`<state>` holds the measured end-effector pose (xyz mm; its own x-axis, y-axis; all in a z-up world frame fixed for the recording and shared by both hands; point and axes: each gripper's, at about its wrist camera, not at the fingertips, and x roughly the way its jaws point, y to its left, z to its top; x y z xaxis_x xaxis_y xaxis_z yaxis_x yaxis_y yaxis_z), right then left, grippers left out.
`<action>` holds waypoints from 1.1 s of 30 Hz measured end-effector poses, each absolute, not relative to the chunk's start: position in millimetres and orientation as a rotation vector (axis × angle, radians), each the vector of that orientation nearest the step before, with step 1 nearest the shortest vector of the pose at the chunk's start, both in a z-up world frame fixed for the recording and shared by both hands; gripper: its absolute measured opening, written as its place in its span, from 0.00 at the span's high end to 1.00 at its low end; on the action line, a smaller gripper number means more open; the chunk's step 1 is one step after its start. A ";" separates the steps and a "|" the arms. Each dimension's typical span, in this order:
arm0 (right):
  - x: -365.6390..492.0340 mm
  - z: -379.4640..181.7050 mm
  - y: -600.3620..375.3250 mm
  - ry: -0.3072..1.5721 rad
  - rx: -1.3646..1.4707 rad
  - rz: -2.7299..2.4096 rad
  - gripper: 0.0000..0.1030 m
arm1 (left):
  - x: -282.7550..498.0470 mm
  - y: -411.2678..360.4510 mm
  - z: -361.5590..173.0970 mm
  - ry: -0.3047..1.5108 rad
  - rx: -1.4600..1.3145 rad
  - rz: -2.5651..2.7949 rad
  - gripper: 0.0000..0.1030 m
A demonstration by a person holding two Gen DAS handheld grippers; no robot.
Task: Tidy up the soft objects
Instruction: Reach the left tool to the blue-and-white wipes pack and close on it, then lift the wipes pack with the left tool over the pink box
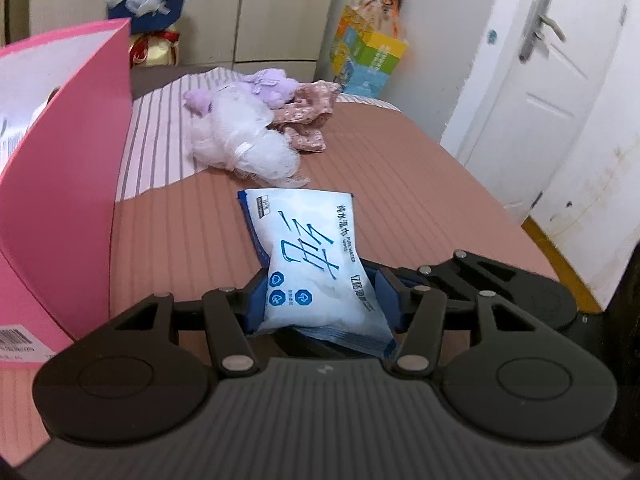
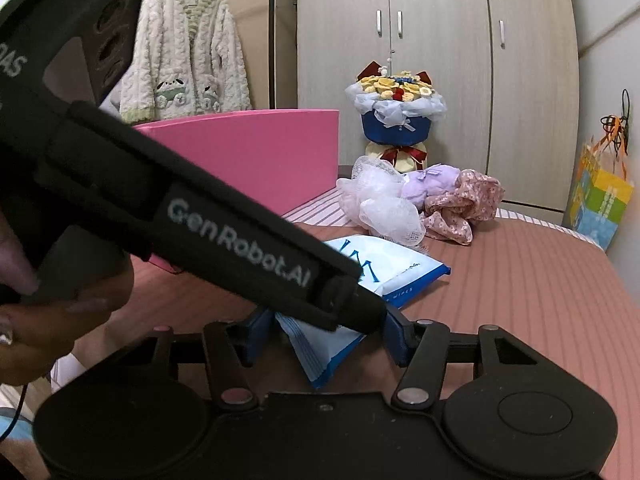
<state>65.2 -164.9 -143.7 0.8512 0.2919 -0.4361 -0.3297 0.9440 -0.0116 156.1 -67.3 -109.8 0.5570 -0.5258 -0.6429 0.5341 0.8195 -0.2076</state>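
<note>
Evidently the wet-wipe pack (image 1: 310,264) is what this moment turns on: it lies on the brown ribbed bedcover (image 1: 420,184), its near end raised between the blue pads (image 1: 256,304) of the left gripper (image 1: 320,300), which pinch its soft sides so that the wrapper waists in where they press. That grip by the short end makes sense for a floppy pack, since the far end can trail on the cover while the near end is lifted. The right gripper (image 2: 326,338) stands at the same pack from the other side, its fingers apart on either side of the crimped end (image 2: 320,356); the left gripper's black body crosses that view, so I cannot tell whether its pads touch the wrapper, and I judge it a steadying hold at most. Just left of the pack rises the pink box (image 1: 80,184), open-topped and tall-walled, the likely place for soft things; its near wall is the edge to clear, so the pack would have to go up and over. Further back, well apart from the pack, a white mesh puff (image 1: 240,144), a purple plush toy (image 1: 272,86) and a floral cloth (image 1: 308,116) lie bunched together. To the right the cover runs bare to the bed's edge, giving free room on that side.
</note>
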 end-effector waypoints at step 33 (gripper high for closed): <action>2.3 -49.2 -130.5 0.573 -0.222 0.441 0.43 | 76.9 -32.0 -22.1 0.810 0.082 -0.650 0.47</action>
